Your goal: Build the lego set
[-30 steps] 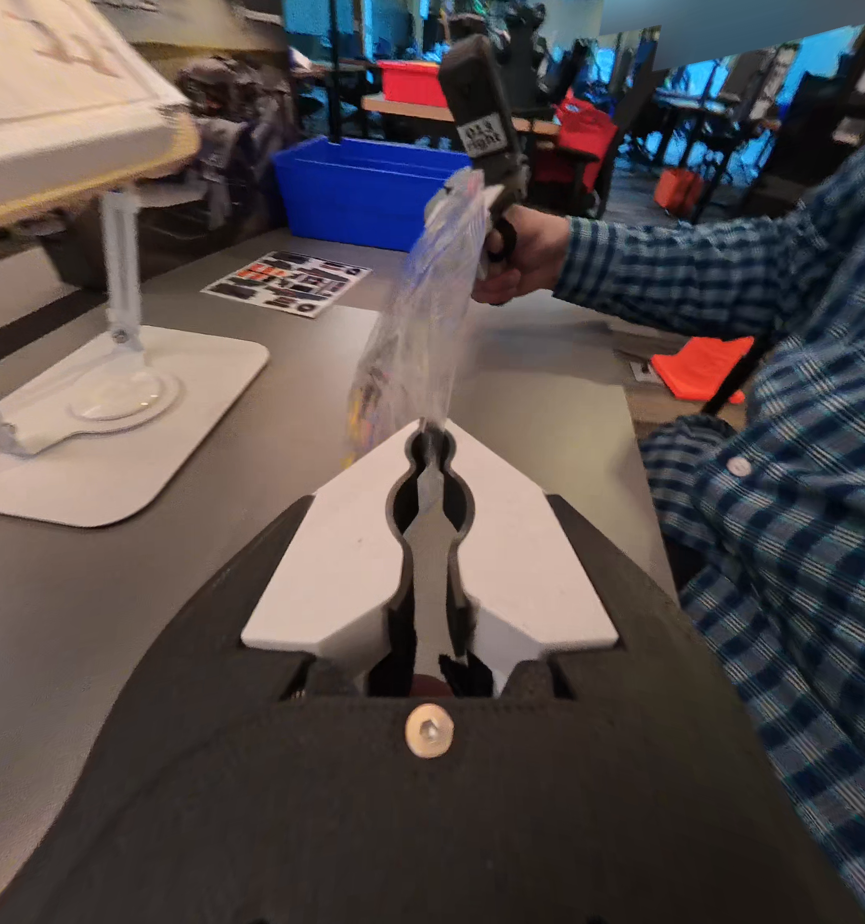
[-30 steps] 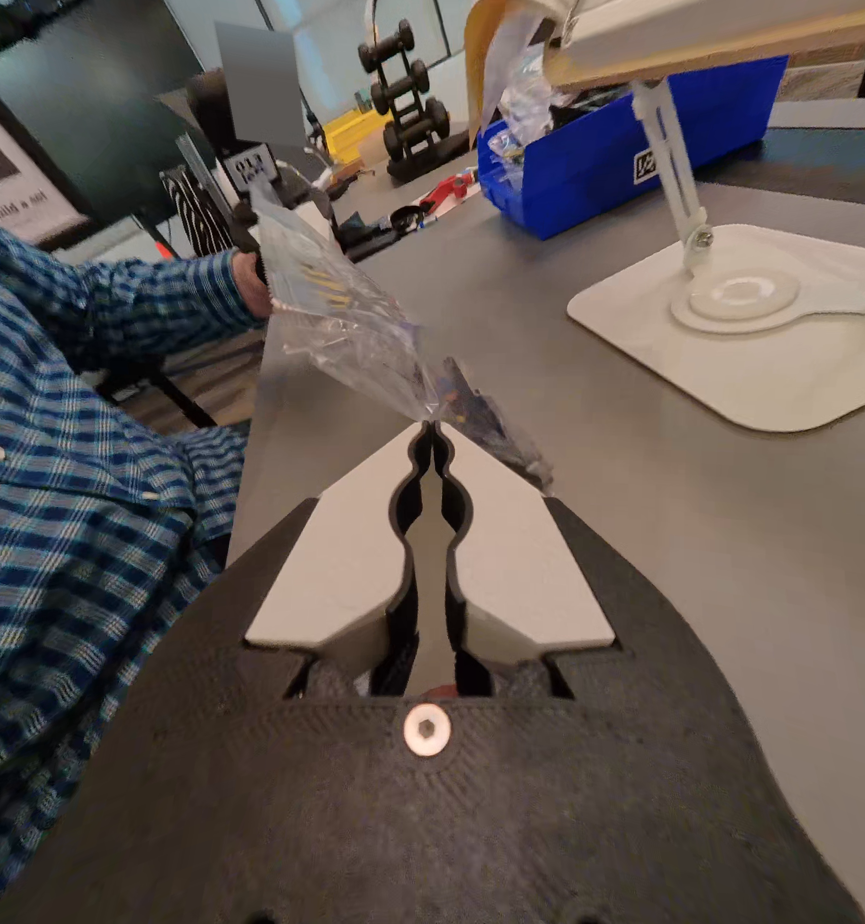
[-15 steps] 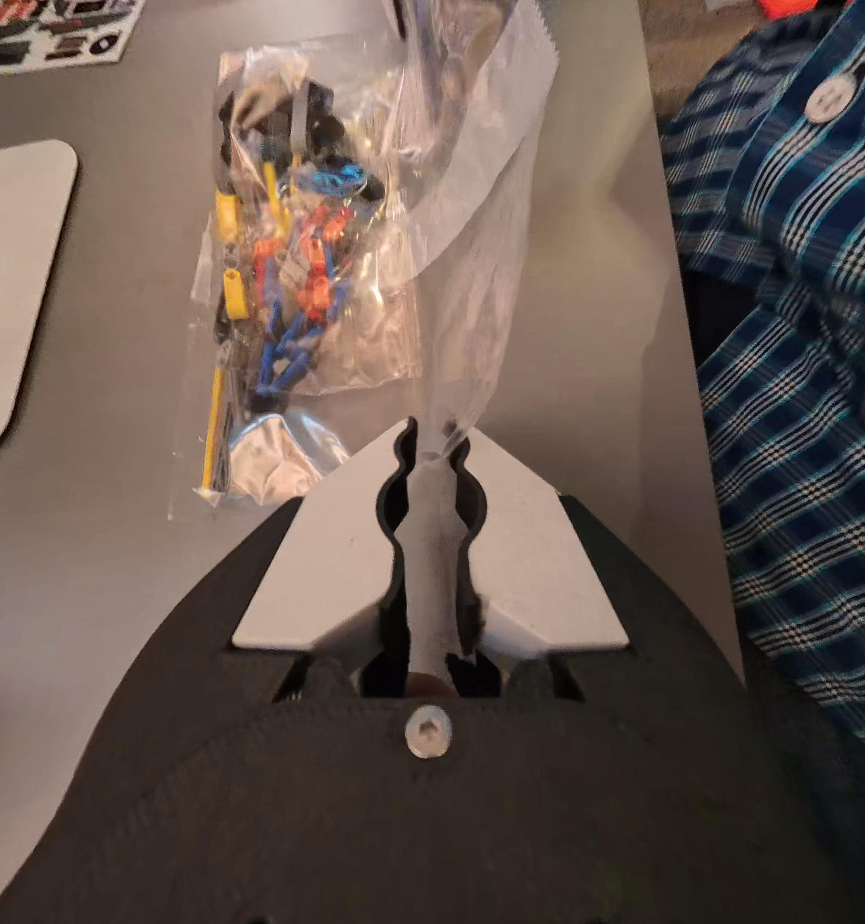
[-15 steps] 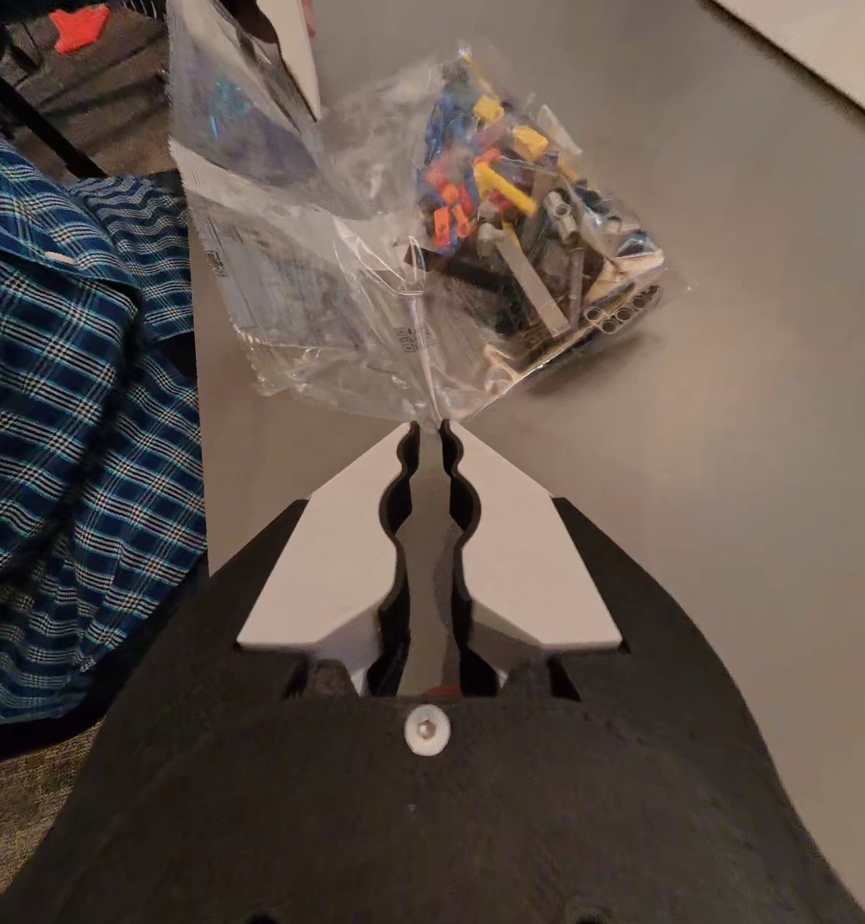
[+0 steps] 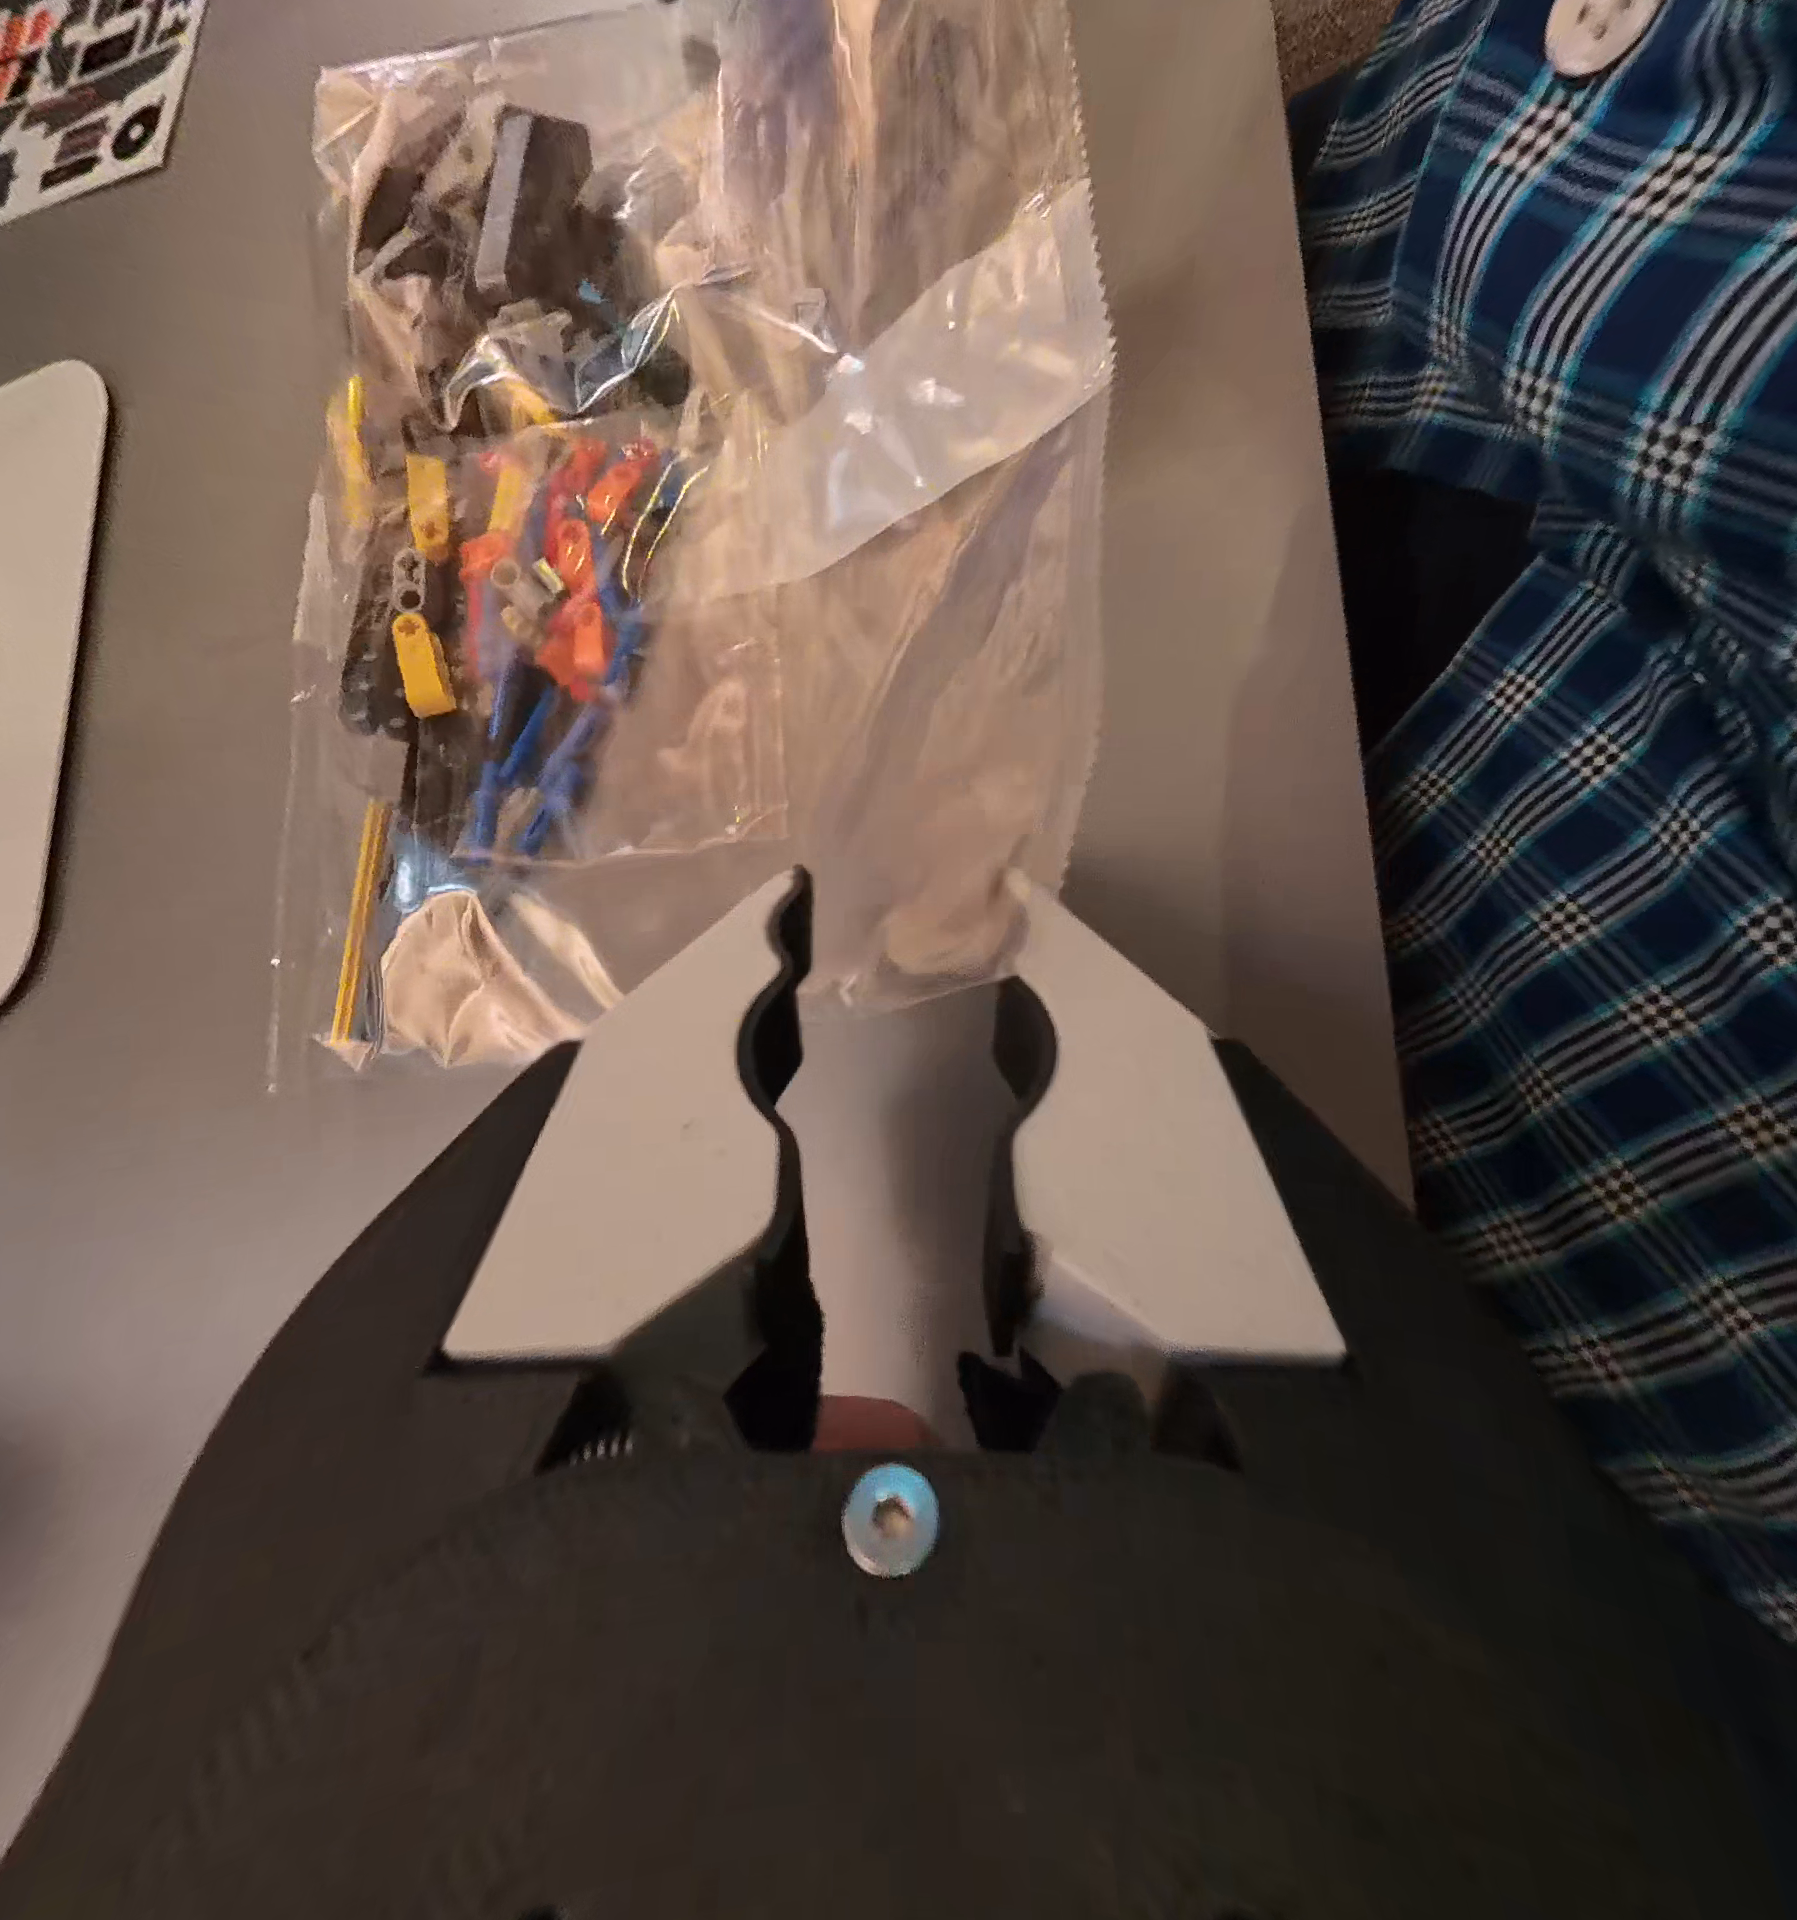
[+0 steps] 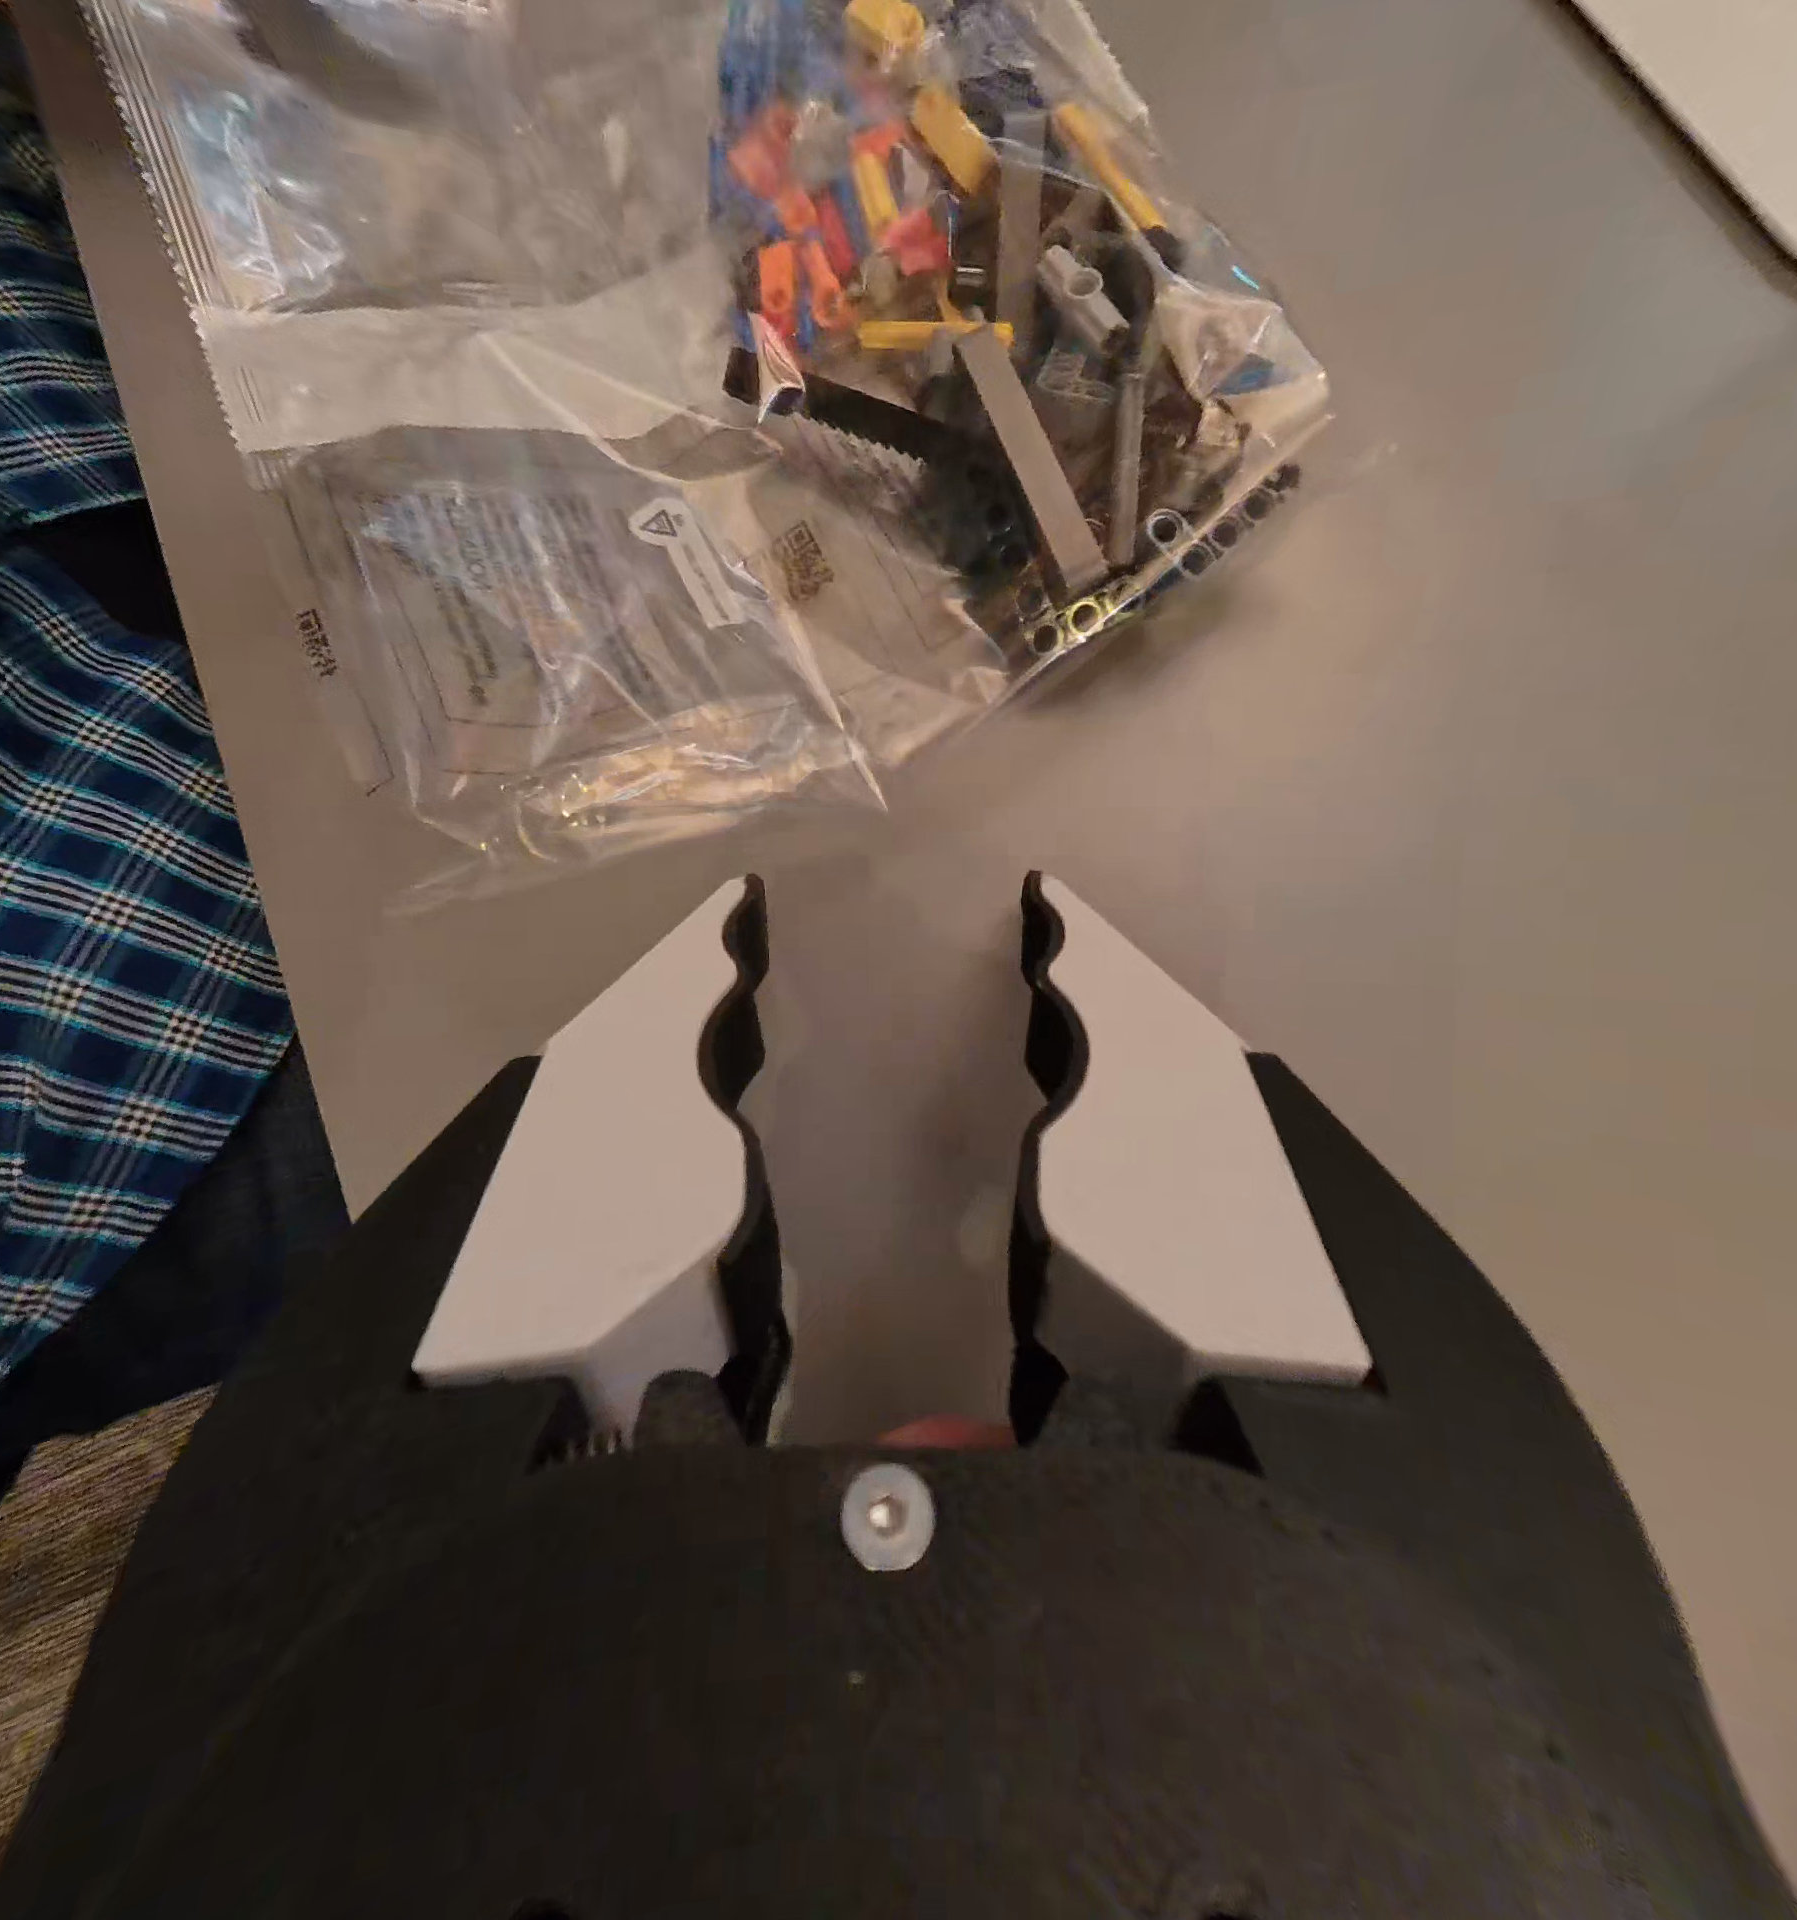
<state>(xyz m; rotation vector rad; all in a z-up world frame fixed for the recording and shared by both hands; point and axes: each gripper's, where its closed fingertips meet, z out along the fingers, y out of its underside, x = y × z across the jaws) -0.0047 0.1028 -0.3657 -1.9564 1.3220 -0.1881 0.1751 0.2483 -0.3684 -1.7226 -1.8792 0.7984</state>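
Observation:
A clear plastic bag of small lego parts, yellow, orange, blue, black and grey, lies on the grey table. It also shows in the right wrist view, with a printed label on its near side. My left gripper is open, its jaws apart just over the bag's near edge. My right gripper is open and empty, a short way off the bag's near corner.
A sticker sheet lies at the far left. A white stand base sits left of the bag and shows in the right wrist view too. A person's blue plaid shirt is along the table's edge. Spacing between my two grippers at the tips: around 25 cm.
Both grippers held the bag up a second ago, then lowered it to the table. Both have now opened and let go; the bag lies flat.

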